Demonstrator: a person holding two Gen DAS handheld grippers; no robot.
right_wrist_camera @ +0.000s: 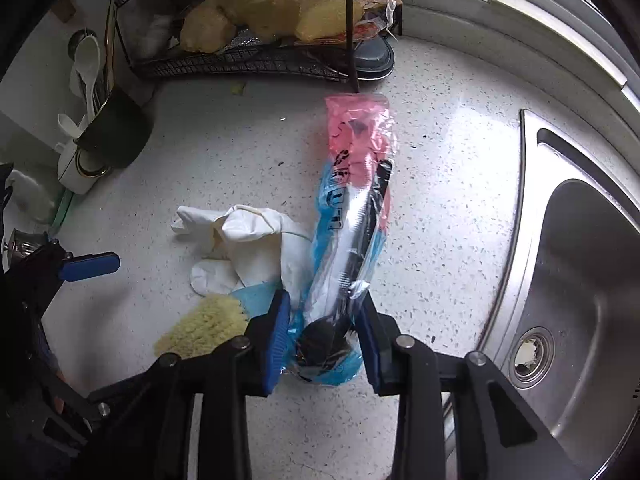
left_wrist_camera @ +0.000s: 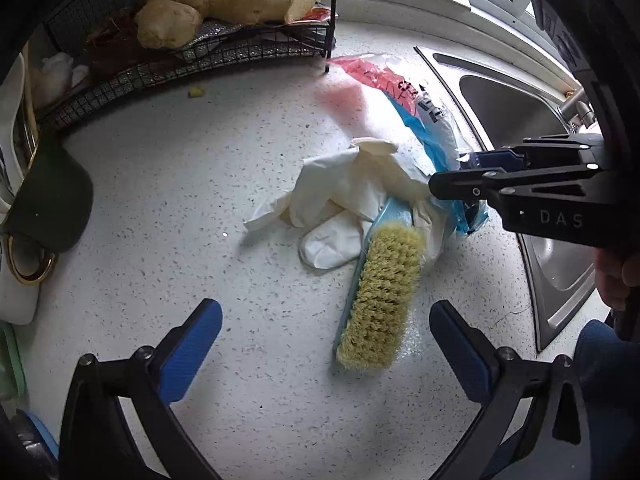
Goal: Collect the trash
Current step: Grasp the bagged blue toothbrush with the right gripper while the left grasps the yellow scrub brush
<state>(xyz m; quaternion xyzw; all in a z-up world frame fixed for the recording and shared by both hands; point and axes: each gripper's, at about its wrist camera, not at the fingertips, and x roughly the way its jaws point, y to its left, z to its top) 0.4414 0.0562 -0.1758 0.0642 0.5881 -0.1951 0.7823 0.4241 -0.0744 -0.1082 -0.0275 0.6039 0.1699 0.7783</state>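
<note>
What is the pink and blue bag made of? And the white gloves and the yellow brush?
The pink and blue bag looks like thin, shiny plastic film: it crinkles, glints, and you can see through it. The white gloves seem to be soft, matte rubber or latex, lying limp and creased. The scrubbing brush has stiff yellowish bristles, plant fibre or plastic, on a smooth light-blue back, probably plastic.

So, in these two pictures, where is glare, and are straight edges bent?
Left wrist view: the plastic bag is washed out by window glare, and the sink rim curves. Right wrist view: light glints on the bag, and the window sill bows strongly.
</note>
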